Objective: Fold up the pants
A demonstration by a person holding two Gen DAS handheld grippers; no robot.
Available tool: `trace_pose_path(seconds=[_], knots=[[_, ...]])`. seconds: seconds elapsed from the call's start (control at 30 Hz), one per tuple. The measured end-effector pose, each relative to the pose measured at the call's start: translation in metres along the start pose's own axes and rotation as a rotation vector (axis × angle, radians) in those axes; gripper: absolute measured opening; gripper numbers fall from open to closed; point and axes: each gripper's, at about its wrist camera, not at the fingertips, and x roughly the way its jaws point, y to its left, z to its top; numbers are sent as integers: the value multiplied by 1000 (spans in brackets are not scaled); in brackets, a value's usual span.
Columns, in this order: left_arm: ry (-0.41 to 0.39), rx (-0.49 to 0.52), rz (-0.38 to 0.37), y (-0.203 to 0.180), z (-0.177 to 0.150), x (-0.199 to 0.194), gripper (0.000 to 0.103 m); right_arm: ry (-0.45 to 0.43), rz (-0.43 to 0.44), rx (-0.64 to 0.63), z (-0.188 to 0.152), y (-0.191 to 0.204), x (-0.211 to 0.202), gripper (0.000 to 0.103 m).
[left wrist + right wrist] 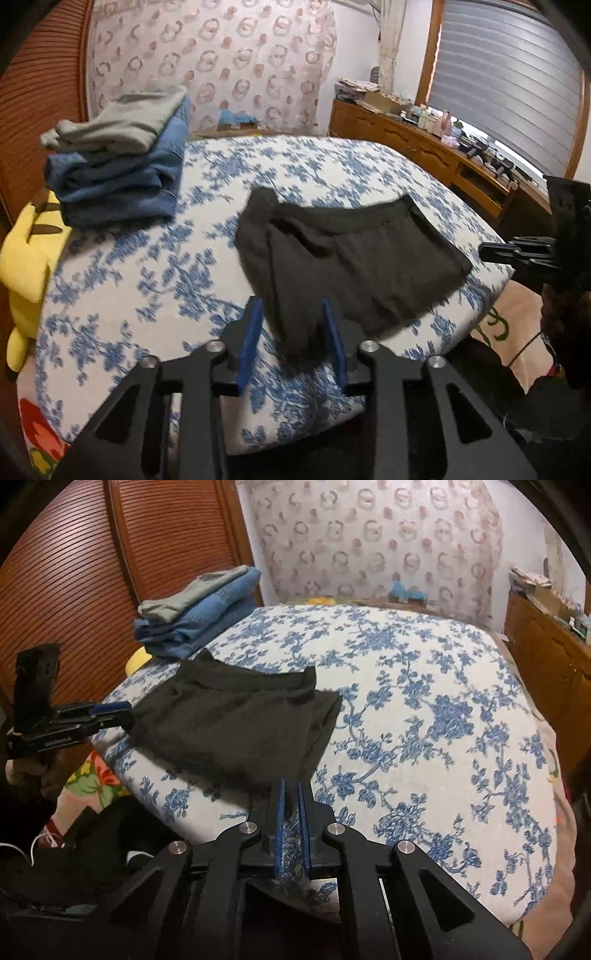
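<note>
Blue pads of the left gripper [291,306] stand wide apart with a near corner of the black pants [354,254] lying between them, not yet pinched. In the right wrist view, the right gripper [290,788] shows its pads narrowed almost to touching at the near hem of the pants, and a sliver of dark cloth seems to sit between them; whether it is truly clamped cannot be told for certain.

The pants lie already folded into a compact block near the front edge of the bed [424,701], toward its front left corner as the right wrist camera sees it.

The likely trouble is uneven holding. If one side lifts while the left pads are spread, the fold would probably skew or the upper layer slide off the lower. A pinch that catches only the top layer could peel the block open. Dragging toward the person risks pulling the cloth over the front edge, where it would drop.

A stack of folded clothes [118,162] sits at the far left corner, well apart from the pants. A yellow plush toy [26,266] leans off the left edge. The middle and right of the bed offer open room, and a wooden dresser [424,140] stands beyond the right edge.
</note>
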Motion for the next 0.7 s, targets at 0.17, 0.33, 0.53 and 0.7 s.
trace_pose_path(seconds=[0.17, 0.33, 0.53, 0.7], knots=[[0, -11, -2, 7, 12, 8, 57, -36, -17, -2, 11, 1, -4, 12], [10, -12, 5, 9, 27, 26, 57, -45, -33, -6, 27, 1, 9, 30], [22, -12, 2, 9, 44, 44, 57, -29, -41, -3, 49, -4, 39, 32], [40, 6, 3, 6, 55, 60, 57, -10, -37, 7, 68, -11, 64, 32]])
